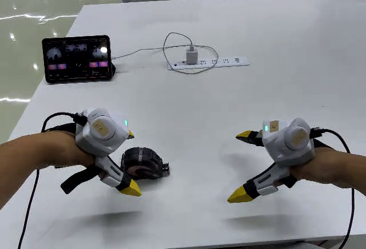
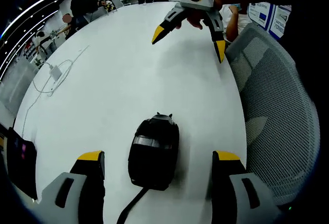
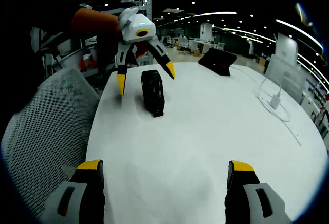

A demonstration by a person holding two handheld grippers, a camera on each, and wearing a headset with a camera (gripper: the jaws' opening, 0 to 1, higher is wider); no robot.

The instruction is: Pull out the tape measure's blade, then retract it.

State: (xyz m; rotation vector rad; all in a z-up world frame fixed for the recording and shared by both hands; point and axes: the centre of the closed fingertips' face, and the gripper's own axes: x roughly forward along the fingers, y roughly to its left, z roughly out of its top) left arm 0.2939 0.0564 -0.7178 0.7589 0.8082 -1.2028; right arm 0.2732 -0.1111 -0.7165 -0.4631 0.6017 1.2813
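A black tape measure (image 1: pixel 143 164) lies on its side on the white table, blade inside. My left gripper (image 1: pixel 131 162) straddles it with both yellow-tipped jaws wide apart, not touching the case. In the left gripper view the tape measure (image 2: pixel 153 151) sits between the jaws, its strap trailing toward the camera. My right gripper (image 1: pixel 242 165) hovers open over bare table well to the right. From the right gripper view the tape measure (image 3: pixel 153 91) lies far ahead under the left gripper (image 3: pixel 145 76); the left gripper view shows the right gripper (image 2: pixel 189 39) far off.
A tablet (image 1: pixel 78 59) stands at the back left of the table (image 1: pixel 229 106). A power strip (image 1: pixel 209 63) with a white charger and looped cable lies behind the work area. A mesh office chair (image 2: pixel 277 106) stands at the table's near edge.
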